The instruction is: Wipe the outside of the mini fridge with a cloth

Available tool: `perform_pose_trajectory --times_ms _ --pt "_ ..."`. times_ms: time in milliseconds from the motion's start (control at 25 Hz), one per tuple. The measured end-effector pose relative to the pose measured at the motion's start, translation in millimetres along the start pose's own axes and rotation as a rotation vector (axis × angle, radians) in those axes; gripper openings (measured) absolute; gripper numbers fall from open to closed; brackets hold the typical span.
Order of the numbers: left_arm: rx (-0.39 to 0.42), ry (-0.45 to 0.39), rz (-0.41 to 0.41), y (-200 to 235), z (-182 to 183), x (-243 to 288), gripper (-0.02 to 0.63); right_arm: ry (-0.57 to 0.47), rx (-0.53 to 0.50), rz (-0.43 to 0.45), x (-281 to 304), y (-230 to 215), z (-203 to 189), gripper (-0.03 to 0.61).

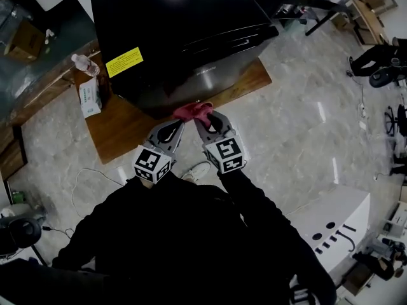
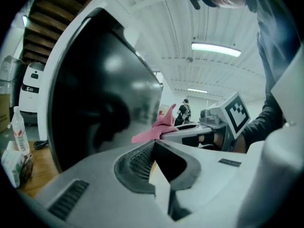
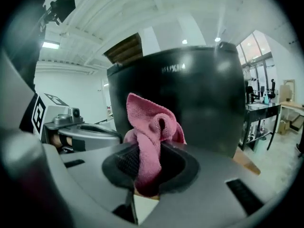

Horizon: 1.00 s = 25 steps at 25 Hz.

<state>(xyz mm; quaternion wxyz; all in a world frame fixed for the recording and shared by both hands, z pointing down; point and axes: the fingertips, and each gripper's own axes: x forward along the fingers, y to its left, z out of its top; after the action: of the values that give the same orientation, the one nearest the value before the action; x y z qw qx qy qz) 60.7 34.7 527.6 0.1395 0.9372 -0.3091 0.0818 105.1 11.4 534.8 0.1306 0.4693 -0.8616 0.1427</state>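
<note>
The black mini fridge (image 1: 178, 30) stands on a low wooden board (image 1: 124, 129); a yellow label (image 1: 124, 61) is stuck to its top. My right gripper (image 1: 202, 121) is shut on a pink cloth (image 1: 193, 111), which is at the fridge's lower front edge. In the right gripper view the cloth (image 3: 152, 132) bunches up out of the jaws, with the dark fridge wall (image 3: 199, 103) just behind. Close to its left, my left gripper (image 1: 180, 124) is shut and holds nothing; its tips (image 2: 153, 144) meet near the glossy fridge side (image 2: 104, 89). The cloth (image 2: 159, 127) shows beyond them.
A water bottle (image 1: 84, 64) and a pack of wipes (image 1: 90, 98) lie on the board left of the fridge. A white unit (image 1: 337, 227) stands at lower right, chairs (image 1: 381, 62) at far right. A cable (image 1: 95, 176) trails on the tiled floor, and a shoe (image 1: 198, 170) shows below the grippers.
</note>
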Motion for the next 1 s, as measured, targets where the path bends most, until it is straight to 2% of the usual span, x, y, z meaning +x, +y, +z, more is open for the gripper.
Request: perform_pose_trajectory --times_ms 280,440,720,1000 --pt "0.071 -0.111 -0.081 -62 85 22 0.006 -0.157 -0.077 -0.079 -70 -41 79 0.08" --pt "0.087 -0.145 -0.076 -65 117 43 0.006 -0.197 -0.096 -0.11 -72 -67 108 0.08" --pt "0.052 -0.201 -0.068 -55 157 81 0.006 -0.201 -0.113 -0.157 -49 -118 156 0.08" --pt "0.057 -0.214 -0.113 -43 167 103 0.006 -0.212 -0.136 -0.166 -32 -126 164 0.08"
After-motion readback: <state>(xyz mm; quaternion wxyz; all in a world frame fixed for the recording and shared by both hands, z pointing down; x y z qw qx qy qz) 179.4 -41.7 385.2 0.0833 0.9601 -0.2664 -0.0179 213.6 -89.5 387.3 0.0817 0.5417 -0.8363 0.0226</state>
